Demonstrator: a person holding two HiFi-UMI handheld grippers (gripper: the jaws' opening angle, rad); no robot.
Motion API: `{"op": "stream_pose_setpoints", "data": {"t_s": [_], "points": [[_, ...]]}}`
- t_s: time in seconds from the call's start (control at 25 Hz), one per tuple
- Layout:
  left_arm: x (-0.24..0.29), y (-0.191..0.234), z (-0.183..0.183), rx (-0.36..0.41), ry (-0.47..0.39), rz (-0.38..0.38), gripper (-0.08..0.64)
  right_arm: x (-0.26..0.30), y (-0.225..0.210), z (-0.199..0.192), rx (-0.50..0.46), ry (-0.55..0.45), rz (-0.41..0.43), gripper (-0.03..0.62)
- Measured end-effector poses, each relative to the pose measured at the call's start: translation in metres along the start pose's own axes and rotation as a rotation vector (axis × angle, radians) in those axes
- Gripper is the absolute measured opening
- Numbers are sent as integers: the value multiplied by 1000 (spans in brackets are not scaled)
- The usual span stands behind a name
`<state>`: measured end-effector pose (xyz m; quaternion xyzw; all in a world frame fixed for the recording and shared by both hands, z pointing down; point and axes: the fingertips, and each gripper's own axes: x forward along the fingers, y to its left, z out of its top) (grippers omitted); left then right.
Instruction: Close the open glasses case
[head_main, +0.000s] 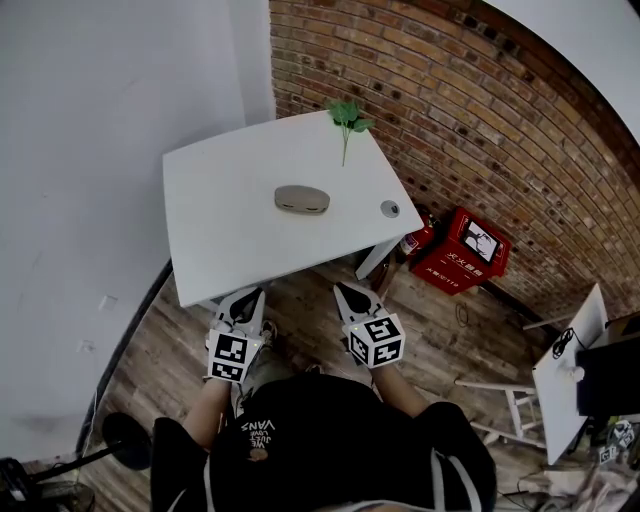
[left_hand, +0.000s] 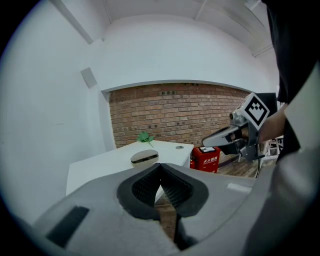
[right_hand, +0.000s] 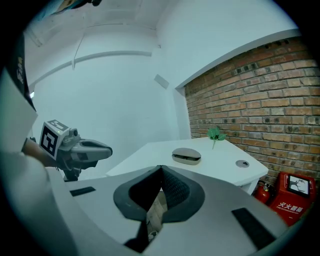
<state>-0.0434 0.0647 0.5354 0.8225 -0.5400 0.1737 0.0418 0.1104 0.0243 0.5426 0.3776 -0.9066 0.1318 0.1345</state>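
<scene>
Beige glasses case (head_main: 302, 199) near the middle of the white table (head_main: 220, 240), lid low over a dark front slit; latched or ajar, hard to tell. Left gripper (left_hand: 160, 166) and right gripper (right_hand: 160, 169) off the near edge, jaws together, empty, probably parked clear.

The left tool (left_hand: 160, 165) fills the foreground, its jaws meeting at the tips with nothing between them. Beyond it stands a white surface (left_hand: 95, 167) with a beige glasses case (left_hand: 145, 158) lying near the middle, a dark slit showing along its front. A green sprig (left_hand: 145, 136) sits behind the case, by the brick wall (left_hand: 175, 112). A red box (left_hand: 205, 158) stands on the floor beside the surface. The right tool (left_hand: 206, 142) reaches in from the right, well apart from the case.
</scene>
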Motion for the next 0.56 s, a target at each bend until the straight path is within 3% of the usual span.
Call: {"op": "stream_pose_setpoints", "data": {"t_s": [0.56], "points": [[7,-2,5,0,4,6,8,1,-5,-1,-2,13,-3,0]]}}
